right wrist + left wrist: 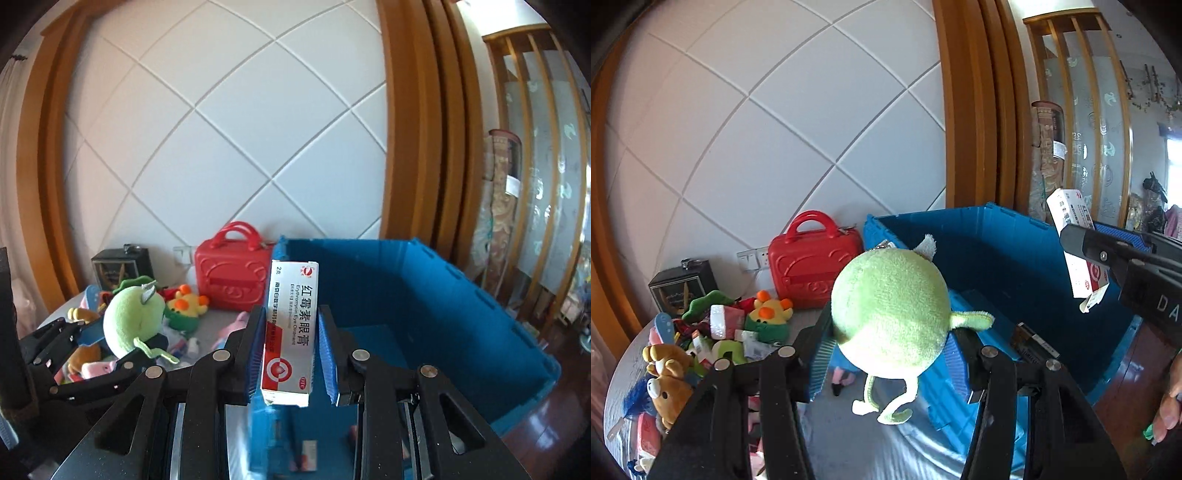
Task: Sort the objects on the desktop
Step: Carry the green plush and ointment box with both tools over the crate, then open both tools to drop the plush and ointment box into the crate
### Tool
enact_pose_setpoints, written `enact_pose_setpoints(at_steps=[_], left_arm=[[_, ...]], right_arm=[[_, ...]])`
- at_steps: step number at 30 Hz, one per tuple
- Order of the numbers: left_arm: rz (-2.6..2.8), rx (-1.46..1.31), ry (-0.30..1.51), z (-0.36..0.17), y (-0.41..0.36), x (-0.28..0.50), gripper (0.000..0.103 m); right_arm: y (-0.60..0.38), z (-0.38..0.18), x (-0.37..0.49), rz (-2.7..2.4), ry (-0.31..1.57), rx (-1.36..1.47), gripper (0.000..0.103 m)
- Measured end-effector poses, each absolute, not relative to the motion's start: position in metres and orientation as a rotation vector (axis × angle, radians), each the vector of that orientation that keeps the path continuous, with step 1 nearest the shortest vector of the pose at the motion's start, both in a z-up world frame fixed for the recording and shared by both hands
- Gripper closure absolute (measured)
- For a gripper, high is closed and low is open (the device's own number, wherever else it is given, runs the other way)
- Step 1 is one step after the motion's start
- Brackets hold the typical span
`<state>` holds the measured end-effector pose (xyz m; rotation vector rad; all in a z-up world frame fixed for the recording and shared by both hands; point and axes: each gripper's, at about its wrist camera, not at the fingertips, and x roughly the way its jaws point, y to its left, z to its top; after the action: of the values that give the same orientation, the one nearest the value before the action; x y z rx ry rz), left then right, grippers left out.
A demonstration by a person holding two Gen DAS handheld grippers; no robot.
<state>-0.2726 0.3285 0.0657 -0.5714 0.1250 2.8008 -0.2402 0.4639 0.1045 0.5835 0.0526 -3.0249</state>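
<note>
Over table, near edge: both grippers up in air, each w/ an item.
Left gripper [888,356]: clamped on green plush ball [890,314], blue pads on its sides, half-wide.
Plush axis: round body, no clear long axis; thin legs dangle down toward cam, small ear at top far side.
Right gripper [291,354]: narrow, pinching ointment box [290,328] by its long faces.
Box axis: long axis upright, leaning a bit; print reads top to bottom, red logo at low end.
Box place: in front of blue crate [424,295], low end at crate's near rim; in left cam seen at far right [1078,243].
Crate: right of table, open top; inside mostly shadow, contents hard to make out.
Hidden/cut off: box low end partly behind pads; toy pile [701,339] half blocked by gripper body; a hand [1171,402] clipped at right edge.
Surface: grey table [849,443], red case [812,262] + dark box [683,284] at far side.
Room: white diamond-panel wall, wood trim, wood floor at right.
</note>
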Motion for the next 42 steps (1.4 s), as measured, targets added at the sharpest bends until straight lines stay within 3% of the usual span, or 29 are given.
enact_pose_setpoints(at_steps=[7,14,35,38,40,42], left_arm=[[2.781,-0.658,0.143,0.064,0.466,-0.291,0.050],[2.752,-0.874,0.218,0.040,0.538,-0.305,0.049],[2.813,-0.937,0.216,0.032,0.549,-0.299,0.044],[2.804,-0.968,0.204,0.029,0.551,-0.298,0.044],[2.809,-0.972,0.201,0.028,0.553,-0.297,0.044],[2.813,-0.983,0.206,0.028,0.555,-0.297,0.044]], right_arm=[[0.589,0.078,-0.277,-3.024,0.049,0.670,0.076],[0.664,0.035,-0.316,-2.938,0.071,0.881,0.076],[0.690,0.010,-0.322,-2.909,0.111,1.018,0.075],[0.693,0.010,-0.320,-2.913,0.123,1.025,0.063],[0.695,0.012,-0.317,-2.923,0.132,1.014,0.048],[0.696,0.014,-0.314,-2.926,0.138,0.998,0.026]])
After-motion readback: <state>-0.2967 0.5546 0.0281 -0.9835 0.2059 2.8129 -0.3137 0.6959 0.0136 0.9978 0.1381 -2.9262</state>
